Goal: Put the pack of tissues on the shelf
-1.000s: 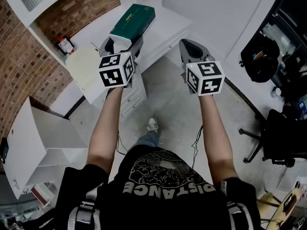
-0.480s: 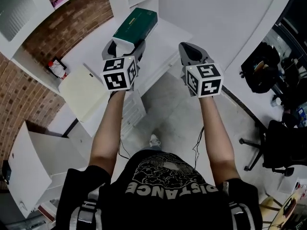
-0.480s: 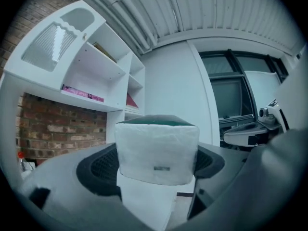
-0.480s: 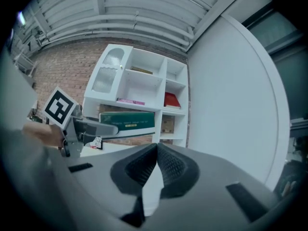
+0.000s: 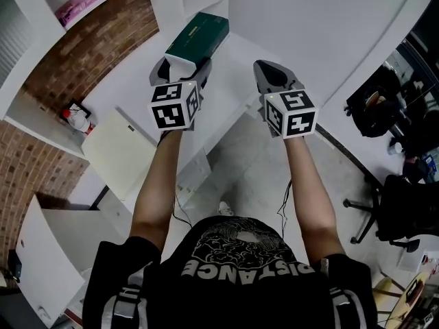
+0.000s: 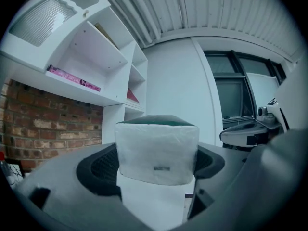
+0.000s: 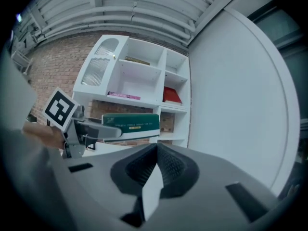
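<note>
The tissue pack (image 5: 197,34) is a green box-shaped pack with a white end. My left gripper (image 5: 182,66) is shut on its near end and holds it out level over the white counter (image 5: 130,91). The left gripper view has the pack's white end (image 6: 157,151) filling the space between the jaws. From the right gripper view the pack (image 7: 131,121) shows side-on in front of the white shelf unit (image 7: 139,76). My right gripper (image 5: 272,75) hangs to the right of the pack with its jaws closed together and nothing between them.
A cream board (image 5: 121,151) lies on the counter, with a small red and white bottle (image 5: 75,118) near the brick wall. The shelves hold a pink book (image 7: 124,96) and a red item (image 7: 171,95). A black office chair (image 5: 405,204) stands at the right.
Both grippers and the pack have risen and moved closer to the shelf unit. The counter and cream board have slid lower in the head view. The left gripper's hold is unchanged.
</note>
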`<action>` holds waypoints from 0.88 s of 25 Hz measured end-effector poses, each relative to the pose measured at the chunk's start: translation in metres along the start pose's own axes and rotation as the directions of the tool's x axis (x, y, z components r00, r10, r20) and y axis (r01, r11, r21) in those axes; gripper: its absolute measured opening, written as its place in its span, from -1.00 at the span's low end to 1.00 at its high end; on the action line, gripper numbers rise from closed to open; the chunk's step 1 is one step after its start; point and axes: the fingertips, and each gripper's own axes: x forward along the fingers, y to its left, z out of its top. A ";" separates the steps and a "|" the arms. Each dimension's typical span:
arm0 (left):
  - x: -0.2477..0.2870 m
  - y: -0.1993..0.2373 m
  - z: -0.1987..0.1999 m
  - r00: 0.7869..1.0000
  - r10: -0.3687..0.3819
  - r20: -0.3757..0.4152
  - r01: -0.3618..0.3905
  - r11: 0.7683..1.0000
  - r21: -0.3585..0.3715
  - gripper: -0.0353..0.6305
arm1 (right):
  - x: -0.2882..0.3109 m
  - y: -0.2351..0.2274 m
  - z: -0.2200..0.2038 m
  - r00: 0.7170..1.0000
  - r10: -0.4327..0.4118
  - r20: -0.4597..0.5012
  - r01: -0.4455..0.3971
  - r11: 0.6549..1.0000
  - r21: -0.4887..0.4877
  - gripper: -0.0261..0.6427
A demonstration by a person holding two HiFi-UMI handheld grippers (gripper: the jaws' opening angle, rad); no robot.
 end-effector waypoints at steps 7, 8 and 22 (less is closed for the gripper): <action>0.018 0.012 -0.010 1.000 -0.021 -0.007 0.021 0.999 -0.030 0.41 | 0.020 -0.007 -0.007 0.999 -0.021 -0.031 0.021 1.000 -0.001 -0.91; 0.020 0.011 -0.010 1.000 -0.026 -0.006 0.026 0.999 -0.034 0.41 | 0.021 -0.009 -0.007 0.999 -0.025 -0.034 0.025 1.000 -0.003 -0.91; 0.064 0.007 -0.019 1.000 -0.030 -0.002 0.030 0.999 -0.030 0.41 | 0.053 -0.044 -0.019 0.999 -0.032 -0.026 0.032 0.999 0.012 -0.91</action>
